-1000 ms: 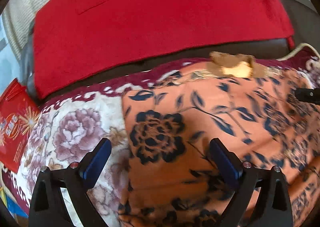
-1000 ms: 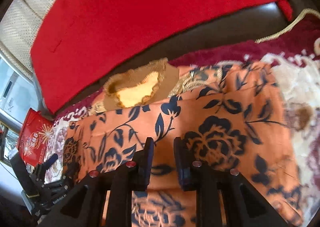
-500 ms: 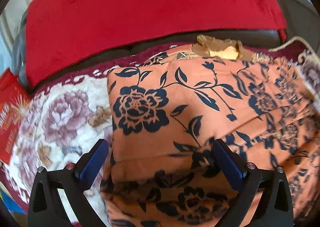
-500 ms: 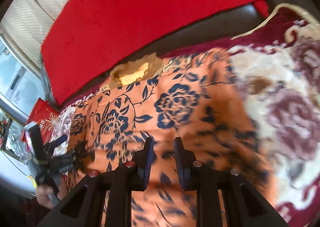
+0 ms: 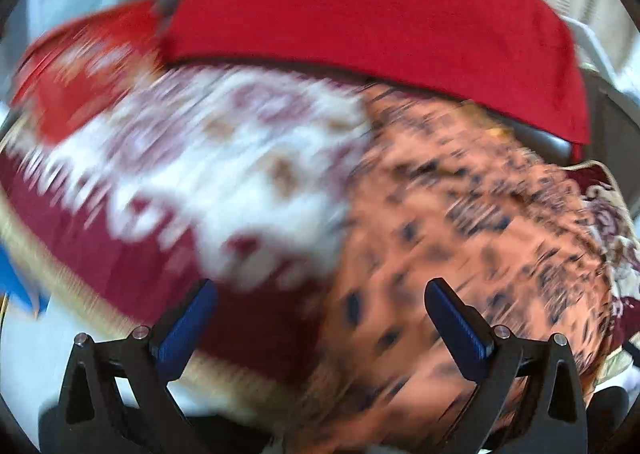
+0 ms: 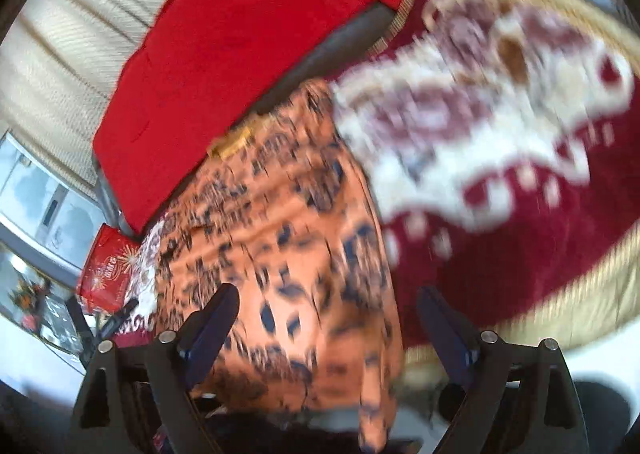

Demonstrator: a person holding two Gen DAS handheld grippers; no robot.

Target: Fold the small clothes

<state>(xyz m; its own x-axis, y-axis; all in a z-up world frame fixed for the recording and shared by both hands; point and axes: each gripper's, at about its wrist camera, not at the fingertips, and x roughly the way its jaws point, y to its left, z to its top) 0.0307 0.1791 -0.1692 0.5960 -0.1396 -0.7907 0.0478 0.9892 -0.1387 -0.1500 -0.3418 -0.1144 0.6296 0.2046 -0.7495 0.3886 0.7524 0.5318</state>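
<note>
Nearest: left gripper (image 5: pixel 320 318) spread wide, nothing between the pads. Right gripper (image 6: pixel 328 318) with jaws opening, pads clear of cloth, nothing gripped.

Beyond, orange floral garment (image 6: pixel 280 238) spread on the maroon-and-white floral blanket (image 5: pixel 224 174); from the left wrist at 3 o'clock, from the right wrist at 9 o'clock. Both views motion-blurred.

Judged thin, light, limp, likely to slide and crease. Best taken at a hem corner or side edge, pinching one layer only.

Farthest, at 12 o'clock: red cloth (image 5: pixel 380 22) over the backrest.
</note>
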